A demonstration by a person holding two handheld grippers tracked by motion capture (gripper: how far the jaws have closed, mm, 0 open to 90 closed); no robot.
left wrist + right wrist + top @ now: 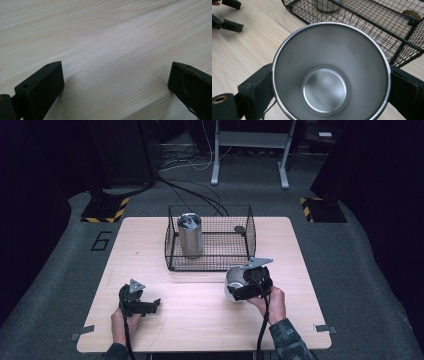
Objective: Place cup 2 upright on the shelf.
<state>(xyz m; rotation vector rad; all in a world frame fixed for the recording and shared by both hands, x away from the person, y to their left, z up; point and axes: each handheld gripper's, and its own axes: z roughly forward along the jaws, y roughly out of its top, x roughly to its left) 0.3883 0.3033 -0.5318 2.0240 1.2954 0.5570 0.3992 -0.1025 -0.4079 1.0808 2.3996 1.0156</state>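
A steel cup [234,281] is held just in front of the black wire basket [210,264], with my right gripper [246,285] shut on its sides. In the right gripper view the cup [329,72] is open toward the camera, empty inside, with a jaw pressed against each side. A taller steel tumbler [190,235] stands upright in the basket's left part. My left gripper [150,306] rests low at the table's front left, open with nothing between its fingers [42,87].
The basket [402,41] holds a small dark round object [240,229] at its back right. The light wooden table [200,320] is bare around the left gripper. Cables and a grey stand lie on the floor beyond the table.
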